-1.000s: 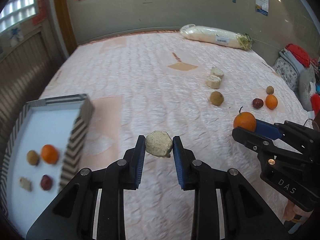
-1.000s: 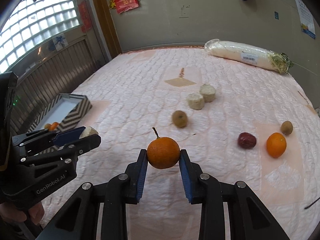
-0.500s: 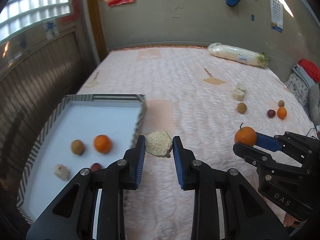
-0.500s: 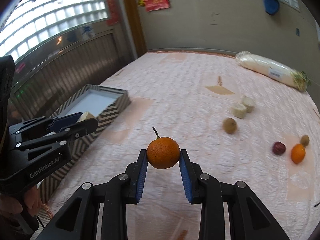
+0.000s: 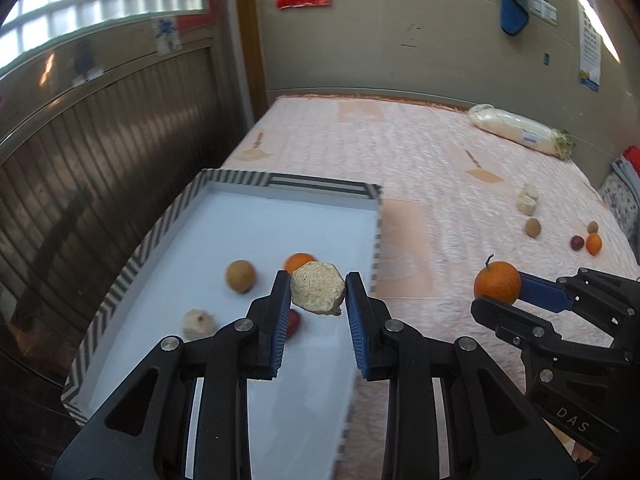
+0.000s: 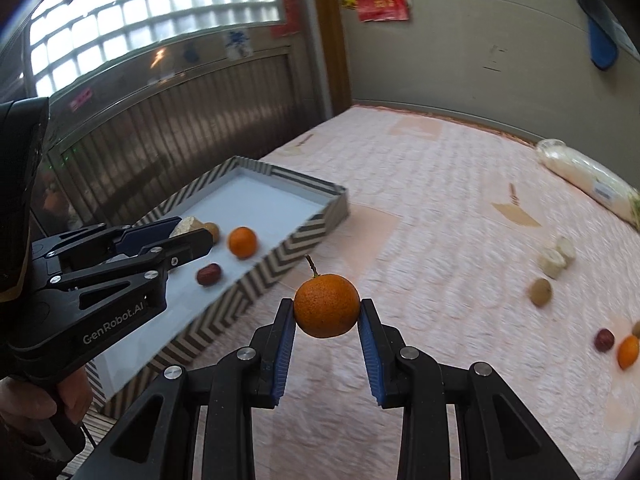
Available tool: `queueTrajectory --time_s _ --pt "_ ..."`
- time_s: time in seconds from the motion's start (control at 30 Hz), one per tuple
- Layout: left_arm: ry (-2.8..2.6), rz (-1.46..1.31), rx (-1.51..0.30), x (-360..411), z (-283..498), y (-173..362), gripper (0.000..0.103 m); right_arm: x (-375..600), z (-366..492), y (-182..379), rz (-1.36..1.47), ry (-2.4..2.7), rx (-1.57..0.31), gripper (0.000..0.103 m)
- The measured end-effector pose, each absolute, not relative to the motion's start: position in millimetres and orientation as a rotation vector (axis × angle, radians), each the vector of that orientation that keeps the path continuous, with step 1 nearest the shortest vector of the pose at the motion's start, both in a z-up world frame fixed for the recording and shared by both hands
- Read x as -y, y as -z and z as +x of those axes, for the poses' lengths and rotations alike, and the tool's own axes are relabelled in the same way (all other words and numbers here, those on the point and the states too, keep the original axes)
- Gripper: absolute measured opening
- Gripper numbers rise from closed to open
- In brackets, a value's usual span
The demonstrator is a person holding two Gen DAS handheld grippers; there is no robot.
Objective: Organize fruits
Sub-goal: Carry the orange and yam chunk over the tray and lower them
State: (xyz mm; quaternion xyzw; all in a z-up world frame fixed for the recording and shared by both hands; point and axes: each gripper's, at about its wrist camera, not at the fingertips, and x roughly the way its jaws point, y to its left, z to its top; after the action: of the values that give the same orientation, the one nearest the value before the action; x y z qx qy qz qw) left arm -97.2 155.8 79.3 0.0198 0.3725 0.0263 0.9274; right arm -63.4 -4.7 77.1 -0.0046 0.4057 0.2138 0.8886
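Observation:
My left gripper (image 5: 318, 294) is shut on a pale beige fruit chunk (image 5: 317, 293) and holds it in the air over the striped tray (image 5: 280, 182). The tray holds an orange (image 5: 299, 261), a brown fruit (image 5: 240, 276), a red date (image 5: 294, 321) and a pale chunk (image 5: 198, 322). My right gripper (image 6: 326, 312) is shut on an orange with a stem (image 6: 326, 311), held above the bed just right of the tray (image 6: 276, 266). It also shows in the left wrist view (image 5: 497, 283).
On the pink quilted bed (image 5: 440, 168) lie two pale chunks (image 5: 528, 200), a brown fruit (image 5: 533, 227), a date (image 5: 576, 242), an orange (image 5: 594, 243) and a small brown fruit (image 5: 593, 226). A wrapped white bundle (image 5: 520, 130) lies by the far wall. A wooden panel wall (image 5: 100, 140) runs left.
Both grippers have swung left with their fruit. The left gripper has moved from beside the tray to over it; the right gripper has come closer to the tray's right side.

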Motion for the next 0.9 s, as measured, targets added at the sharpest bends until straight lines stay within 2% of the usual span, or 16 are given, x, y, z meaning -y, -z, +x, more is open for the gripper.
queueTrajectory --time_s 0.9 --pt "-0.165 -0.023 -0.802 -219 -109 -63 0.027 -75 -55 -71 -0.112 -0.593 -0.872 0.031"
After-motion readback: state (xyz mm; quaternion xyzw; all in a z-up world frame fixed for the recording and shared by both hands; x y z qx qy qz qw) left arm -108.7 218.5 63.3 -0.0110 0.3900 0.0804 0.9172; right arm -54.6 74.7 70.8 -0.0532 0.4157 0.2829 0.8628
